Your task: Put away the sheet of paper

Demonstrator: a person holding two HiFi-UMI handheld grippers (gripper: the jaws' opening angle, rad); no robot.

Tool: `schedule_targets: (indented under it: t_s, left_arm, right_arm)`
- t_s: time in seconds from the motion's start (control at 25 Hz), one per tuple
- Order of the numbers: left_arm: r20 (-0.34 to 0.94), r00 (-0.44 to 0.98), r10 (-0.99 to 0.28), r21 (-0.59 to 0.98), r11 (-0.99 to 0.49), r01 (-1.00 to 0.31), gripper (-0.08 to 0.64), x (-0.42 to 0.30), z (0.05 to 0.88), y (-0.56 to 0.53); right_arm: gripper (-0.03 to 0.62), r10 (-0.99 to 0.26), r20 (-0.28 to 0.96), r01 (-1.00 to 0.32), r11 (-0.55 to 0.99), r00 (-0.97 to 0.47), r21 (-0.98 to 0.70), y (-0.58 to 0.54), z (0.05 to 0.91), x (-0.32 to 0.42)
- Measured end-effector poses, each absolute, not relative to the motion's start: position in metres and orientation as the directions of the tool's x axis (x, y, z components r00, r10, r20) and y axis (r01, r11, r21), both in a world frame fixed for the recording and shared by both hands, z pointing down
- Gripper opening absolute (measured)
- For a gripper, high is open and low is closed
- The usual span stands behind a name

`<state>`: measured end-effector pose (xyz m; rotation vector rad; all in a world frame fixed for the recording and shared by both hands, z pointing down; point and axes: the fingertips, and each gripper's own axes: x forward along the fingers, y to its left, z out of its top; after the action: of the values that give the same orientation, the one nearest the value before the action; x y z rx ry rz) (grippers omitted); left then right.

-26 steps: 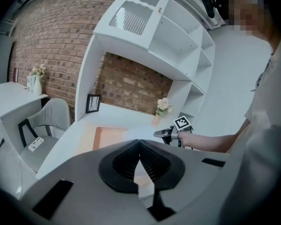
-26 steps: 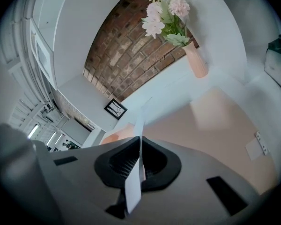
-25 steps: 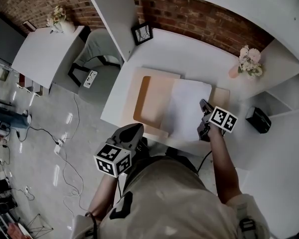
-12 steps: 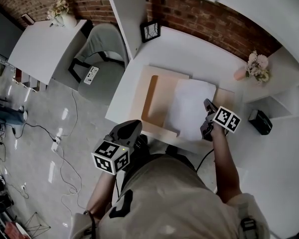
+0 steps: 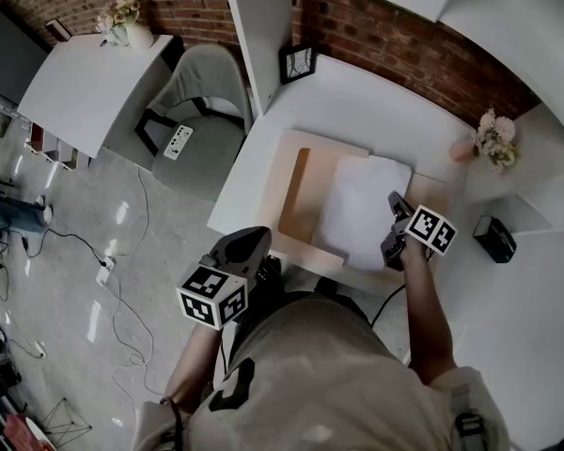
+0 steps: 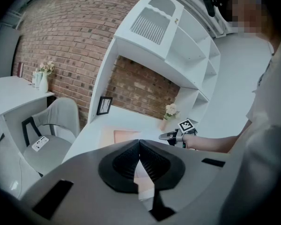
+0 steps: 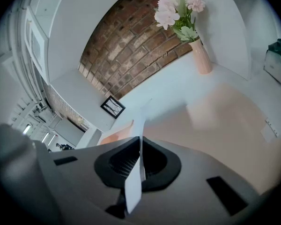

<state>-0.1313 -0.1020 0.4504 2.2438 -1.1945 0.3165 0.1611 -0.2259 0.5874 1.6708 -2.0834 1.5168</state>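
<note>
A white sheet of paper point(image 5: 360, 209) lies over an open beige folder point(image 5: 297, 194) on the white desk point(image 5: 357, 101). My right gripper point(image 5: 393, 216) is at the sheet's right edge and shut on it. In the right gripper view the paper point(image 7: 136, 186) stands edge-on, pinched between the jaws of that gripper point(image 7: 140, 161). My left gripper point(image 5: 256, 241) hangs off the desk's near edge, clear of the folder. The left gripper view shows its jaws point(image 6: 139, 146) shut with nothing between them, and the right gripper point(image 6: 174, 136) beyond.
At the back of the desk stand a black picture frame point(image 5: 298, 62) and a pink vase of flowers point(image 5: 493, 139). A black box point(image 5: 493, 238) sits on the right shelf. Left of the desk are a grey chair point(image 5: 202, 87) and a side table point(image 5: 89, 78).
The head view has shifted, so the desk sits further right in frame. My right gripper stays shut on the sheet's right edge. The left gripper has barely moved.
</note>
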Motion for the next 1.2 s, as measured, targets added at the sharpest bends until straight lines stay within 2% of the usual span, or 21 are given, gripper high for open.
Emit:
schedule_targets:
  t_s: [0.48,1.2]
  left_arm:
    - [0.469,0.543,-0.697,0.366,-0.406,-0.838,0.015,-0.172,0.458,-0.111]
    - [0.426,0.65,-0.629,0.434,-0.488,-0.757,0.015,-0.213,0.475,-0.128]
  right_arm:
    - [0.028,-0.701,0.602,-0.786,-0.096,-0.383,-0.611,-0.232,0.584,0.139]
    - [0.028,-0.655,0.697,-0.857,-0.145,-0.291,-0.495,-0.234,0.597,0.124]
